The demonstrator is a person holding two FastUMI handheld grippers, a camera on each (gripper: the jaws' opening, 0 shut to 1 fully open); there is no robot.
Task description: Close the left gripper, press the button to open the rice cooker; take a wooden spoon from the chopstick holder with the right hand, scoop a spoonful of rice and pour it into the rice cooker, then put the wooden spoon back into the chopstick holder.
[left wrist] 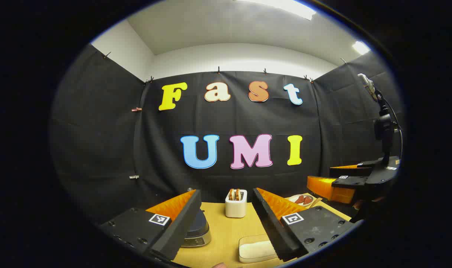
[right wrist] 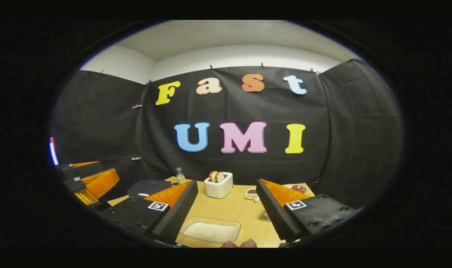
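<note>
— On the counter (right wrist: 237,208), where is the rice cooker (left wrist: 196,227)?
— Left of the white holder (left wrist: 236,204), half hidden behind a finger of the left tongs (left wrist: 226,223).
— And the rice tray (right wrist: 212,230)?
— Before the holder.
— Tongs?
— Left spread; right tongs (right wrist: 227,212) spread, both empty.

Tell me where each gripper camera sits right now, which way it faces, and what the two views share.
Left gripper view: rides the left gripper, facing the booth's back wall over the table; own open fingers frame the rice cooker and rice tray; right gripper at far right.
Right gripper view: rides the right gripper, same heading; own open fingers, left gripper at far left.
Shared: white holder, rice tray, rice cooker.
</note>
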